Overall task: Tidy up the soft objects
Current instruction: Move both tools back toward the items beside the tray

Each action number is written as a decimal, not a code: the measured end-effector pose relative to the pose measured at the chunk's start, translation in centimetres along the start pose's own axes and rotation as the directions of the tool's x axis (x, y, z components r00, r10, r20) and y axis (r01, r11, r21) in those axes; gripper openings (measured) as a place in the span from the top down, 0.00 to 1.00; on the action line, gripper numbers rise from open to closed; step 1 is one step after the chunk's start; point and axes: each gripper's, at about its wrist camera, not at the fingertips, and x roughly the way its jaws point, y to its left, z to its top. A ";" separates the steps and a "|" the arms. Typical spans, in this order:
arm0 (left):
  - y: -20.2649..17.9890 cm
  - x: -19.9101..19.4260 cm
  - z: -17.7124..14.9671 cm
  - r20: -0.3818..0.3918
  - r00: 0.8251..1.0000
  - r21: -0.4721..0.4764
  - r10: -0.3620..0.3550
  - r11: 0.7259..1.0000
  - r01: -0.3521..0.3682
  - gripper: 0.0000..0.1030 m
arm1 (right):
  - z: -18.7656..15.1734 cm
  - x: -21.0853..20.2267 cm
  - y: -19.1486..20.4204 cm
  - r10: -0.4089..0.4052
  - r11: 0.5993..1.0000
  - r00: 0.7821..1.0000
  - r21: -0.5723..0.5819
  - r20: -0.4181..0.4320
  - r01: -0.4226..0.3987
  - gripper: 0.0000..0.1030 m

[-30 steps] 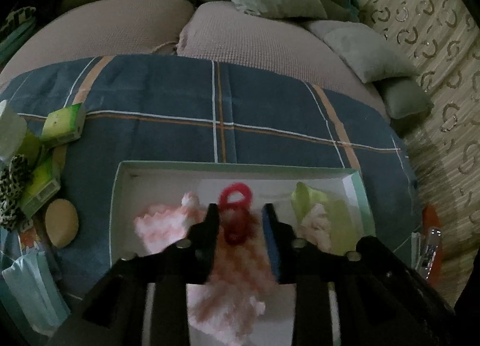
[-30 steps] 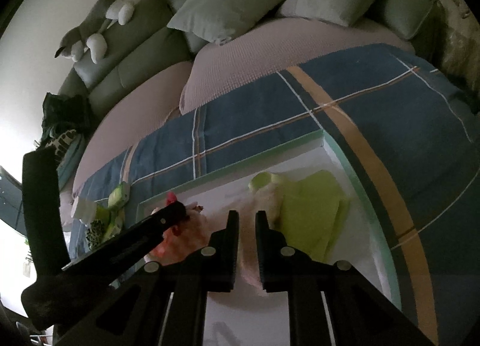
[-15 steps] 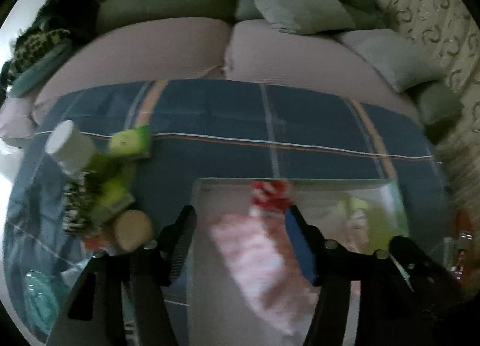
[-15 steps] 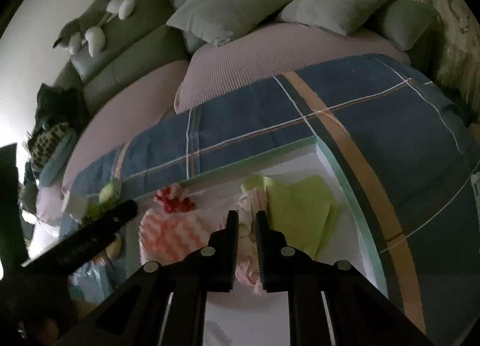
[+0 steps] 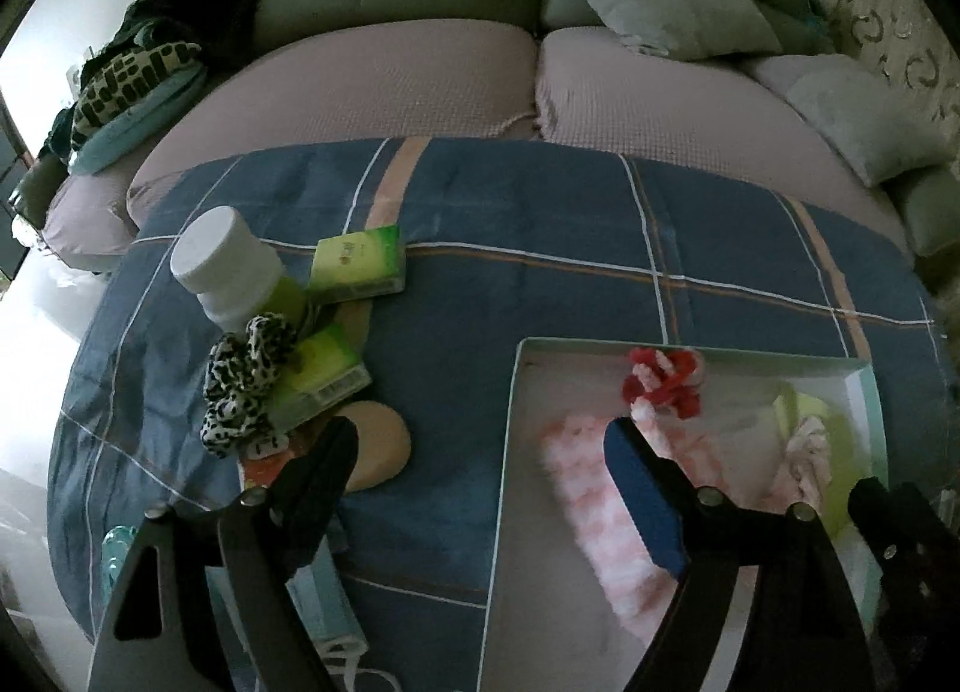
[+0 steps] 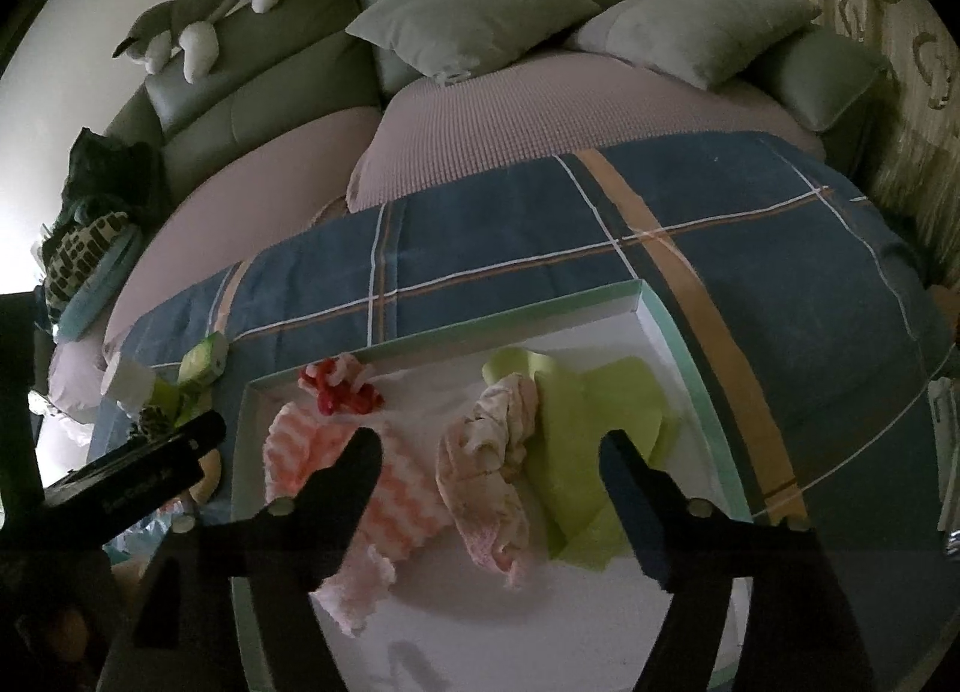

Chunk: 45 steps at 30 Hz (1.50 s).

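I read the left gripper (image 5: 480,440) as spread wide and holding nothing; its left finger (image 5: 324,452) hangs over the sponge (image 5: 381,449) side of the blanket (image 5: 540,248), and its right finger (image 5: 636,470) hangs over the tray (image 5: 510,452). In the left view the tray lies at 4 o'clock. At the tray's far rim, toward 12 o'clock from the right finger, I see the red scrunchie (image 5: 663,383); the pink cloth (image 5: 594,488) lies flat below it, partly under that finger. At 9 o'clock from the tray a cluster sits on the blanket: a white bottle (image 5: 225,266), two green packs (image 5: 360,260) (image 5: 321,374), a leopard scrunchie (image 5: 246,380), and the sponge nearest the tray. I read the right gripper (image 6: 489,455) as also spread wide and holding nothing, poised above the tray (image 6: 678,332). Between its fingers, toward 12 o'clock, lies a crumpled pale pink rag (image 6: 492,452). The green cloth (image 6: 600,422) lies just beside the rag at 3 o'clock, touching it. The pink cloth (image 6: 336,452) lies at 9 o'clock from the rag, with the red scrunchie (image 6: 339,389) at its far end near the tray's far rim. The left gripper's body (image 6: 132,464) shows at 9 o'clock in the right view. A plush dog (image 6: 198,14) lies on the sofa back at 11 o'clock.
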 end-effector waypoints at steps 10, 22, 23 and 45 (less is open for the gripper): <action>2.1 -1.0 -0.3 0.007 1.000 -0.010 0.000 1.000 0.000 0.10 | -0.4 0.2 1.4 -0.015 0.999 1.000 -0.052 -0.004 0.015 0.01; 8.5 -2.9 -1.1 0.028 0.998 -0.082 0.059 0.995 -0.057 0.10 | -1.5 0.0 6.2 0.039 0.986 0.999 -0.163 0.002 -0.038 0.01; 9.3 -3.1 -1.2 0.035 0.998 -0.097 0.061 0.994 -0.058 0.10 | -1.7 0.1 6.8 0.047 0.983 0.999 -0.176 -0.003 -0.047 0.01; 16.7 -0.2 -2.8 -0.091 0.995 -0.189 0.041 0.980 -0.057 0.10 | -7.3 2.7 17.1 0.200 0.893 0.962 -0.369 -0.185 -0.257 0.01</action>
